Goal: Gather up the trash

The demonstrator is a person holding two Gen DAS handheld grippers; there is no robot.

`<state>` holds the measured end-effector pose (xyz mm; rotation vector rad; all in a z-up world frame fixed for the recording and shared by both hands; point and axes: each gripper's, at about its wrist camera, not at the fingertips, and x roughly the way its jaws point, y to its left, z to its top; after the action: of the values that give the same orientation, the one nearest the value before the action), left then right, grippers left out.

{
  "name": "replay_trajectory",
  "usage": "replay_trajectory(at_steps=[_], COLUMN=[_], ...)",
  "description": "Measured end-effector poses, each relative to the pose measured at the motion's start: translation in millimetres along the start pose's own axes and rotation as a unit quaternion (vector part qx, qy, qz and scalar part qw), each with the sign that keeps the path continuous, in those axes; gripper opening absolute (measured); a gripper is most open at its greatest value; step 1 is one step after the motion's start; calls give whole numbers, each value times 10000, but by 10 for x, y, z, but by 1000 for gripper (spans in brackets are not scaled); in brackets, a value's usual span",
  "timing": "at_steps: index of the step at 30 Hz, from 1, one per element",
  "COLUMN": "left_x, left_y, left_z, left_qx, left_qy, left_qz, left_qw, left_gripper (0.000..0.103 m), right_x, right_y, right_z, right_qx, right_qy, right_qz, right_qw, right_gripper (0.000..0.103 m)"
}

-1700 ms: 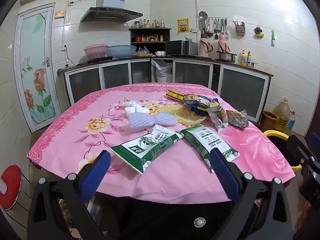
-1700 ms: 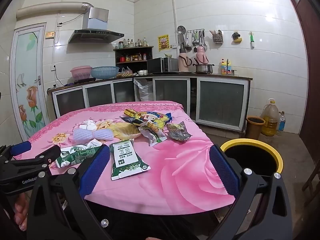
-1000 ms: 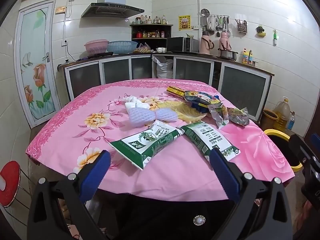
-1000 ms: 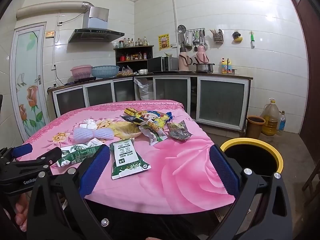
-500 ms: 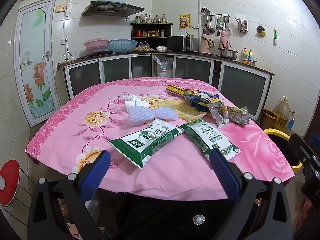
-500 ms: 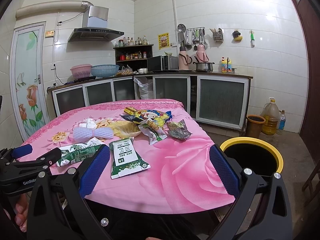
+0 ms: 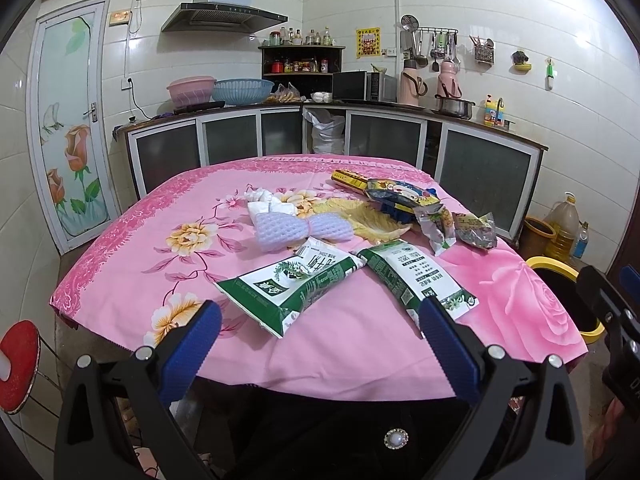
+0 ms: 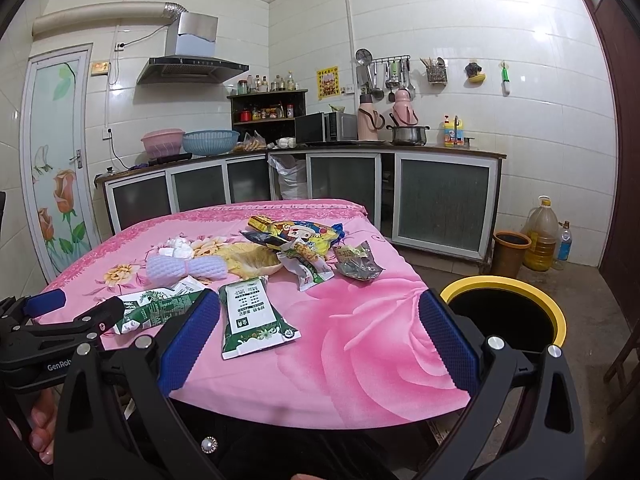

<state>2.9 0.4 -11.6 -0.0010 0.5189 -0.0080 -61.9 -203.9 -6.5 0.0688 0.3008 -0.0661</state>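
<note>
Both claws spread wide, left gripper (image 7: pixel 320 346) and right gripper (image 8: pixel 319 338) empty. Flat green packet (image 8: pixel 250 322) may slide on tablecloth (image 8: pixel 360 344); I'd miss the bin (image 8: pixel 558 312).

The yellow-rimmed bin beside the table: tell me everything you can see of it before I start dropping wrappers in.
The bin is round, with a bright yellow rim and a dark interior, apparently plastic. It stands upright on the floor, open, with no lid in sight, close by the right side of the pink-clothed table. Its contents cannot be seen. One blue pad of the right tongs overlaps its near edge in the right wrist view.
</note>
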Motion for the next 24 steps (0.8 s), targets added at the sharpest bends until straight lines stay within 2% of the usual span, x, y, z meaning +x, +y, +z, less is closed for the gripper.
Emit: replay_trajectory(at_steps=[24], left_x=[-9], left_y=[-35], left_z=[31], left_qx=[-2], left_qy=[105], left_qz=[-108], left_qw=[9999], left_gripper=[95], right_x=[-14], right_y=[-44], right_z=[-7], right_qx=[7], right_qy=[-9], right_qz=[-12], right_qw=[10000], right_gripper=[96])
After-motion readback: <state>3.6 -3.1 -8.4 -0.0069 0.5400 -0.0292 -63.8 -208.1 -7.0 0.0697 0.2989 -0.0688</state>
